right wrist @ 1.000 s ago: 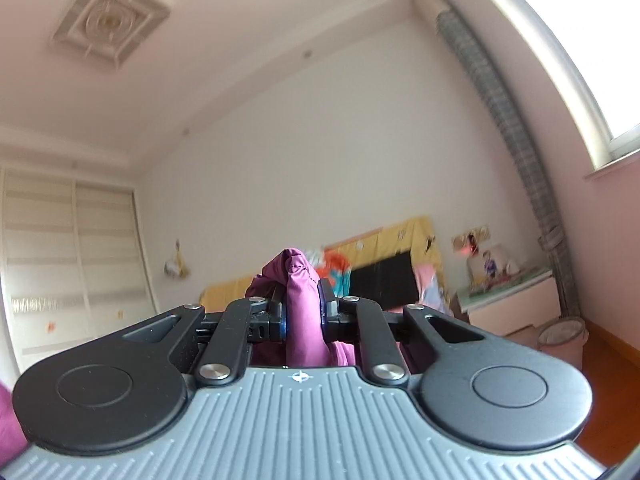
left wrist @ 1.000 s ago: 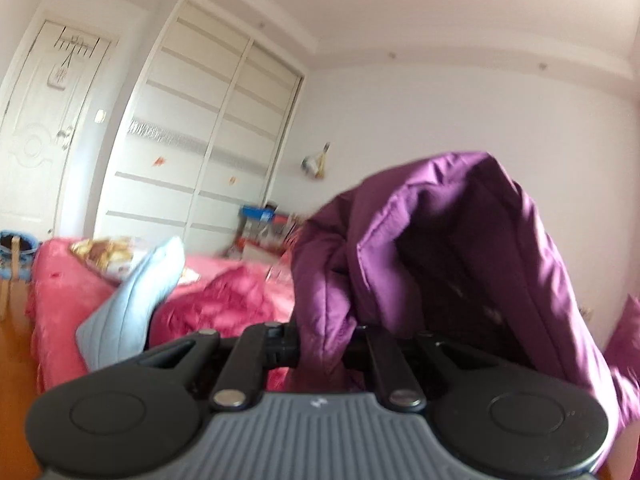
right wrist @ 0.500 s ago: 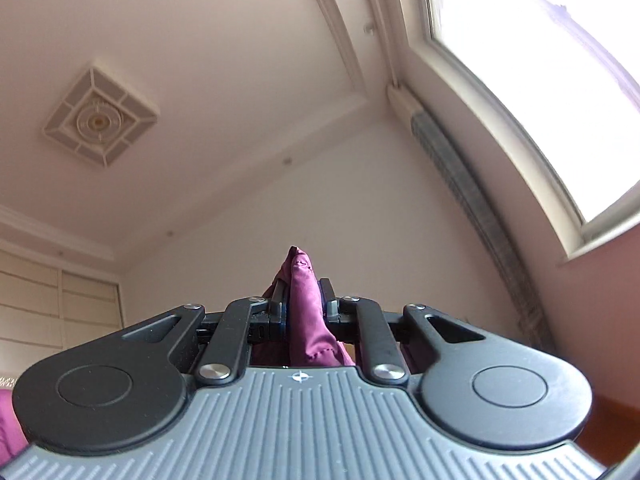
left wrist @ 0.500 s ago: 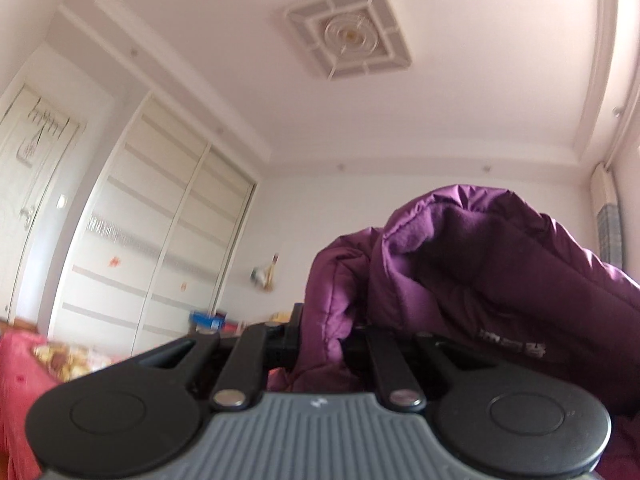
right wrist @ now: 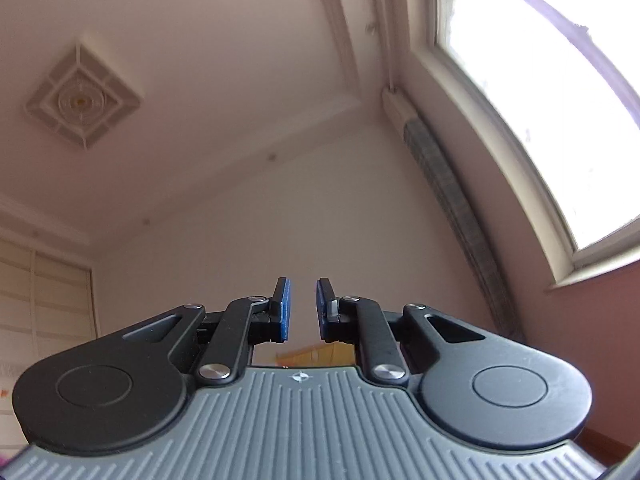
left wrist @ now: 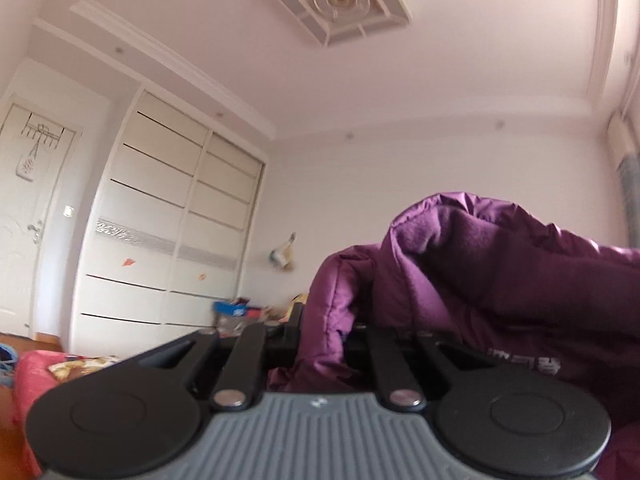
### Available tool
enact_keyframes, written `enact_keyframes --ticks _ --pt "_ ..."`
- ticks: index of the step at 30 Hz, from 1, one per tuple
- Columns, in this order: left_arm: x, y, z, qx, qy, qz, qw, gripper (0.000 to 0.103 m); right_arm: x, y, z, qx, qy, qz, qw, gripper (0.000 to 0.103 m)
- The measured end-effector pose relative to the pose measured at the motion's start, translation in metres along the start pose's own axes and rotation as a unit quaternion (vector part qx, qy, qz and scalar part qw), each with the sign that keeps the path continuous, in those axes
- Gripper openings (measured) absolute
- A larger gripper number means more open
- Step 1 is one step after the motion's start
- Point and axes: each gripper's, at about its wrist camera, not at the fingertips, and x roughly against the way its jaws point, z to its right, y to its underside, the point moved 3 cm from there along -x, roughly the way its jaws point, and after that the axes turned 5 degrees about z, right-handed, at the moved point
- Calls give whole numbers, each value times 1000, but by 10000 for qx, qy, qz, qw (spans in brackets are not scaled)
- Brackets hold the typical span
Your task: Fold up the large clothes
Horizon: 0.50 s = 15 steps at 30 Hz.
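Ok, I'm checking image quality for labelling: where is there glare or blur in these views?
Right wrist view: the window is blown out white, its frame smeared, the ceiling rose readable. Left wrist view: soft even light; the purple jacket and its printing are blurred, and the wardrobe lines bow from the fisheye.
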Motion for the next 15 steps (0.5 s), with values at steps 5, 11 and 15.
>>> enact_keyframes --ticks 5,11,15 --pt "-72 76 17 -496 49 -794 9956 8 -33 77 -12 313 -319 -923 9947 16" --pt "-127 197 29 -965 127 -1918 9766 8 -31 184 -18 60 -944 -2224 9704 33" --pt "-138 256 20 -1033 -27 -2476 9633 8 -8 265 -33 166 -1121 -3051 9455 62"
